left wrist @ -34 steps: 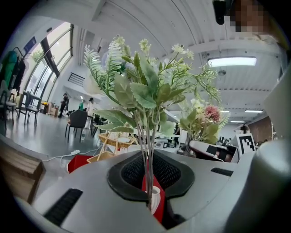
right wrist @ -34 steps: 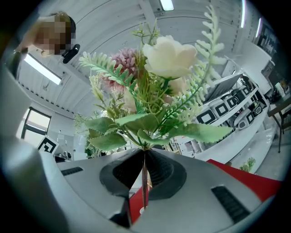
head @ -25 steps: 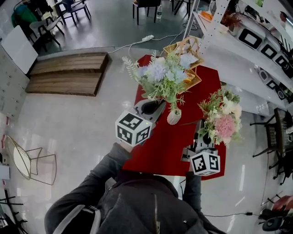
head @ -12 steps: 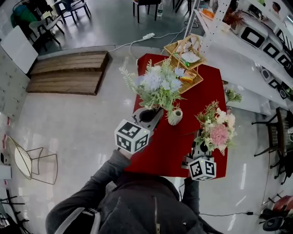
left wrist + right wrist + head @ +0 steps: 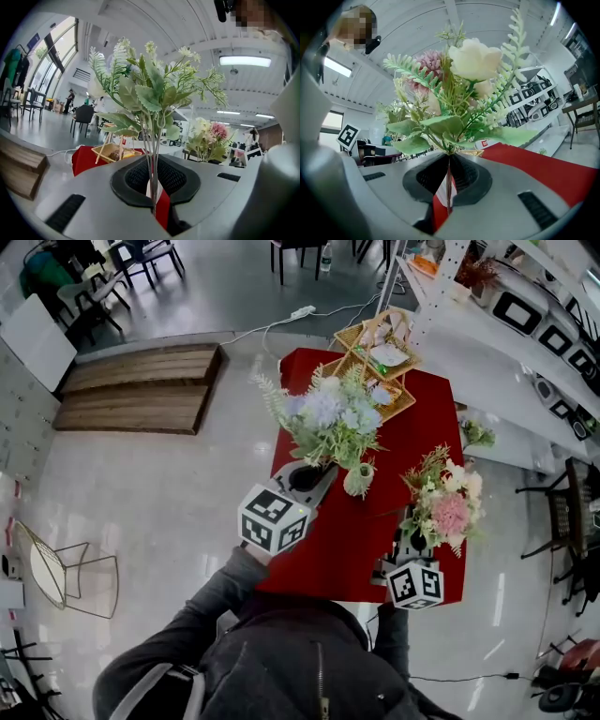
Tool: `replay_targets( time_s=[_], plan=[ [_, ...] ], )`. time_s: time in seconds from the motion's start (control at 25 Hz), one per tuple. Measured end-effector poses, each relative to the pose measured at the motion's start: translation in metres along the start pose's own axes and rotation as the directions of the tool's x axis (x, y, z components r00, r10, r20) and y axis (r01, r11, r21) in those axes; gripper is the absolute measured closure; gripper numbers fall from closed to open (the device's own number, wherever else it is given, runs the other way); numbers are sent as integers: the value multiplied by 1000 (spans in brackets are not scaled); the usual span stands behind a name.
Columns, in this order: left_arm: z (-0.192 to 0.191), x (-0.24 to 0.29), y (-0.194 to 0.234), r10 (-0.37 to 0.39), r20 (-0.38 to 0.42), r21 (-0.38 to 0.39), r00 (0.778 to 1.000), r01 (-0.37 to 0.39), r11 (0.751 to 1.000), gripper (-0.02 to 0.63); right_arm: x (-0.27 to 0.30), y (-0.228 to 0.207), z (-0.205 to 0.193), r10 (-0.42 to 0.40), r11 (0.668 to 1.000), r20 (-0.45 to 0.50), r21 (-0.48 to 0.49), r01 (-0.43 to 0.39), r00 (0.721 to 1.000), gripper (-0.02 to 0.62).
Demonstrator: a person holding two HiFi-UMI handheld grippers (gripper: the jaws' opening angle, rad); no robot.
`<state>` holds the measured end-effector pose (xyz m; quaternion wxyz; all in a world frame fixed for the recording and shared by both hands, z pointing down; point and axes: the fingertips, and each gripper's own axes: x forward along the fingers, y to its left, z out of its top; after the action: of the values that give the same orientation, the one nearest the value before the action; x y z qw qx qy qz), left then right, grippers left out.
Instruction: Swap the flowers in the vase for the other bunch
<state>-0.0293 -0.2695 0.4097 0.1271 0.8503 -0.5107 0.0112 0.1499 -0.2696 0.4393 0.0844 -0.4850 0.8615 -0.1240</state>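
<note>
Step in hand, as judged: mid-swap, with both bunches held up off the table.

- The left gripper (image 5: 153,180) is clenched on the thin stems of the blue-and-white bunch (image 5: 330,411). The stems are pinched upright between the pads, and the foliage is spread above the jaws.
- The right gripper (image 5: 448,183) is clamped the same way on the stems of the pink bunch (image 5: 448,505), with the blooms carried above its jaws.
- The vase (image 5: 357,482) is seen just beside the left jaws, on the side toward the right gripper. Its mouth is overlapped by greenery in the head view, so it cannot be told whether any stem reaches into it.

Next move, as judged: which bunch is the incoming one is not settled here.

- One bunch is to be brought over the vase mouth and its stems lined up with the narrow neck. It is then to be lowered in and the pads released.
- The other bunch is to be laid aside.
- The vase looks small, so a sideways nudge could tip it.

Surface: a small table under a red cloth (image 5: 342,545). A wicker basket (image 5: 380,357) is set beyond the left jaws, past the bunch.

Room:
- A white shelf rack (image 5: 525,324) is noted outboard of the right jaws.
- A wooden platform (image 5: 141,385) is noted well outboard of the left jaws.
- Chairs (image 5: 141,259) are seen far ahead.
- The floor is pale and glossy.
</note>
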Motion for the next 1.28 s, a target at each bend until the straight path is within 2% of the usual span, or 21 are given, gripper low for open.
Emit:
replay_targets(
  time_s=[0.2, 0.48, 1.04, 1.28],
  plan=[
    [-1, 1, 1, -3, -2, -11, 1000, 3, 1000, 575, 0, 0, -1, -2, 1000, -2, 4, 2, 1000, 566],
    [8, 10, -1, -39, -21, 21, 999, 40, 999, 574, -4, -3, 1, -17, 1000, -4, 12, 17, 1000, 566],
    [71, 47, -18, -144, 58, 120, 988, 137, 983, 574, -19, -14, -4, -79, 996, -9, 35, 80, 997, 566],
    [92, 62, -25, -180, 83, 125, 980, 169, 978, 574, -23, -10, -4, -103, 993, -9, 50, 104, 995, 566]
  ],
)
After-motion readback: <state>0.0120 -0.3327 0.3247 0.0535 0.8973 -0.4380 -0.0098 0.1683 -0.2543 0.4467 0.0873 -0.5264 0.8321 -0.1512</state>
